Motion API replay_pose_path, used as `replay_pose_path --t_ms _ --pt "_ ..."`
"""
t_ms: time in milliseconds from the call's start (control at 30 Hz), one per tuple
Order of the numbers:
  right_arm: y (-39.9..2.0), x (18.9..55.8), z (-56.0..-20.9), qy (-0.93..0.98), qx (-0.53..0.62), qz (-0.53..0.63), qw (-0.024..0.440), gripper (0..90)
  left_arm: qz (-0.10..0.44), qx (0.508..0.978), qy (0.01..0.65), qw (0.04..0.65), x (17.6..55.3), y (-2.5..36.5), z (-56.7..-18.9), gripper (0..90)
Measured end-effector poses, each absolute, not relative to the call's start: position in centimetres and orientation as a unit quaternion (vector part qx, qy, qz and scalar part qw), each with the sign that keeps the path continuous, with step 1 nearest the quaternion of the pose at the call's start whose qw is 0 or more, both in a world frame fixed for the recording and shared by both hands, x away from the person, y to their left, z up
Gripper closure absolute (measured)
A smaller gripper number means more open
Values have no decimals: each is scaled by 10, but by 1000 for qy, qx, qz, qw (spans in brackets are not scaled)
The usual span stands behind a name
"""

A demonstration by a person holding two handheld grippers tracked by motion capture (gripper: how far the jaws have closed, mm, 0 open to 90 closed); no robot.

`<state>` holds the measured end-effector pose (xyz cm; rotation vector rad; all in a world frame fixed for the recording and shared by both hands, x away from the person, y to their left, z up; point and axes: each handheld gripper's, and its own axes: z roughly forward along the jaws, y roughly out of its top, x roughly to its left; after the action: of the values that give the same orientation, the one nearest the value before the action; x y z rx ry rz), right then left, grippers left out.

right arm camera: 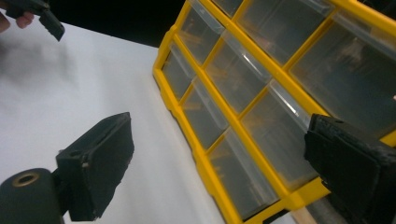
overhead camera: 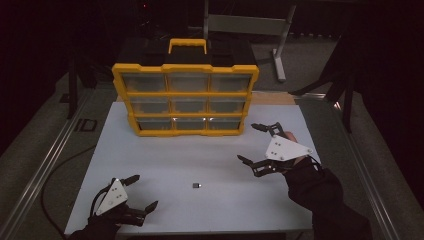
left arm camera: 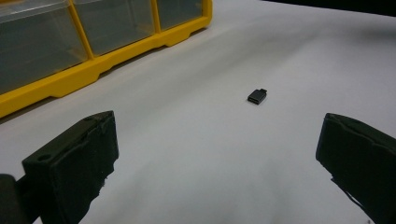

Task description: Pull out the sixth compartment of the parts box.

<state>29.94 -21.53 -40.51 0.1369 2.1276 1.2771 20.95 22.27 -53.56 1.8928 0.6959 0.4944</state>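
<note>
a small black rectangular adapter-like piece lies alone on the white tabletop, in the near half of the table and well short of the yellow plastic drawer organiser with clear-fronted bins standing at the far edge. the left gripper, held low at the near left corner, has its black jaws spread wide and holds nothing; in the left gripper view the same piece sits ahead of those jaws and somewhat toward the right-hand one, with bare table between it and the pads. its long axis appears to run slantwise across that view, one narrower end pointing away and to the right, so a clean pinch would likely call for a forward reach and a slight turn of the hand. the right gripper, also wide open and empty, hovers farther back on the right, nearer the organiser than the piece; the right gripper view looks along its jaws at the lower bins, all apparently shut. judged from the high view, the left gripper is the closer of the two to the piece, and the piece lies to its right and a little forward. whether the bins hold anything is hard to tell through the dim fronts.
</note>
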Motion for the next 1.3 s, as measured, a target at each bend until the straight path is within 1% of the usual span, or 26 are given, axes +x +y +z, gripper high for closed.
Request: replay_pose_path --t_ms 567,833,867,1300 --pt "-185 321 -399 820 -8 458 341 84 206 785 287 508 209 223 -535 0" --pt "-177 335 -399 821 -30 437 367 84 206 785 286 509 209 224 -535 0" --pt "-177 337 -398 822 -30 436 366 109 206 785 286 510 209 223 -535 0" --pt "-169 360 -395 824 -43 404 395 115 206 784 287 510 209 223 -535 0"
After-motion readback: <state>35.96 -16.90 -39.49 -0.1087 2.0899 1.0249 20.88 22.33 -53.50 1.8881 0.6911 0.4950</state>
